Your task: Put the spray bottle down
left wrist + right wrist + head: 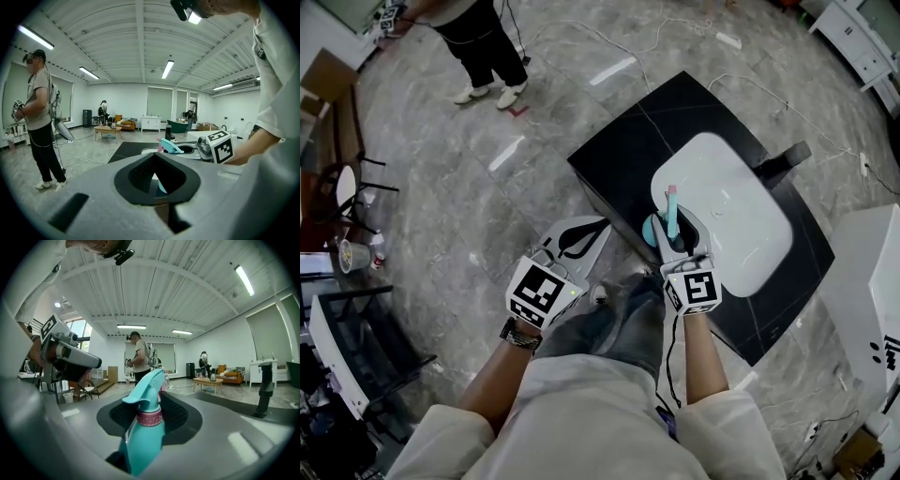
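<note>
A teal spray bottle [671, 214] with a pink nozzle stands upright at the near left rim of a white basin [741, 206], which is set in a black table [637, 141]. My right gripper [675, 236] is shut on the bottle's body; in the right gripper view the bottle [145, 427] rises between the jaws of that gripper [154, 399], trigger head on top. I cannot see whether its base rests on the table. My left gripper [572, 242] hangs over the floor left of the table, shut on nothing. The left gripper view looks past its jaw tips [155, 157] to the bottle [171, 146].
A person [483, 47] stands on the grey floor at the far left. Chairs and a cup [352, 253] crowd the left edge. A white cabinet [872, 281] stands on the right. A black post [783, 159] sits at the basin's far side. Cables run across the floor.
</note>
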Motion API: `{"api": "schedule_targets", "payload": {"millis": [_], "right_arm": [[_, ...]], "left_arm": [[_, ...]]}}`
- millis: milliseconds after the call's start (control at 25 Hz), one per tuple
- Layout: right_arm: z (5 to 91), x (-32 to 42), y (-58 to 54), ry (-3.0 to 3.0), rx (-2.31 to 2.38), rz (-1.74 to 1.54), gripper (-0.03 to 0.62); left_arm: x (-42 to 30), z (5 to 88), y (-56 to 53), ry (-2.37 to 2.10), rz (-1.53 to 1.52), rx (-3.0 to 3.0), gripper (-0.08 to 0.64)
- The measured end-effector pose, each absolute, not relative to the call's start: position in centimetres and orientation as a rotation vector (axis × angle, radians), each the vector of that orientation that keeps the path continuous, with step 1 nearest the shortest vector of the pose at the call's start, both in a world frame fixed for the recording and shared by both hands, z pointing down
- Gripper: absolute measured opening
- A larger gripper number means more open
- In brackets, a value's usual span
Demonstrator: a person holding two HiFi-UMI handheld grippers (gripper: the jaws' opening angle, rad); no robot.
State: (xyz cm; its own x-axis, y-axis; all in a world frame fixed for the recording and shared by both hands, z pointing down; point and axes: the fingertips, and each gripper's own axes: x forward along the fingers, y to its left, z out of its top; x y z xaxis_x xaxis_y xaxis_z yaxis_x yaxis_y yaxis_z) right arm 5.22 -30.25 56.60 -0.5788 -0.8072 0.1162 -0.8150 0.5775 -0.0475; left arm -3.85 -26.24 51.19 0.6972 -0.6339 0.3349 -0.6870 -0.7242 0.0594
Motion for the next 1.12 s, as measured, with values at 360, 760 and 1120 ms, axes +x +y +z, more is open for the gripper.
{"api": "schedule_targets", "payload": {"millis": [360,760,1120], "right_arm": [[57.8,5.4,-30.0,-2.692,1.366,0.202,0.16],[57.9,5.3,-29.9,-2.687,1.358,0.222,0.223],[58.4,5.9,-28.7,-2.661,1.363,0.269,0.276]], "left_arm": [[-3.9,51.2,-26.2,-1.065,0.422,2.704,0.006],[-3.9,51.3,-25.8,-1.07,0.412,2.702,0.006],[-3.6,50.8,-25.7,-1.062,0.394,2.718,0.006]]}}
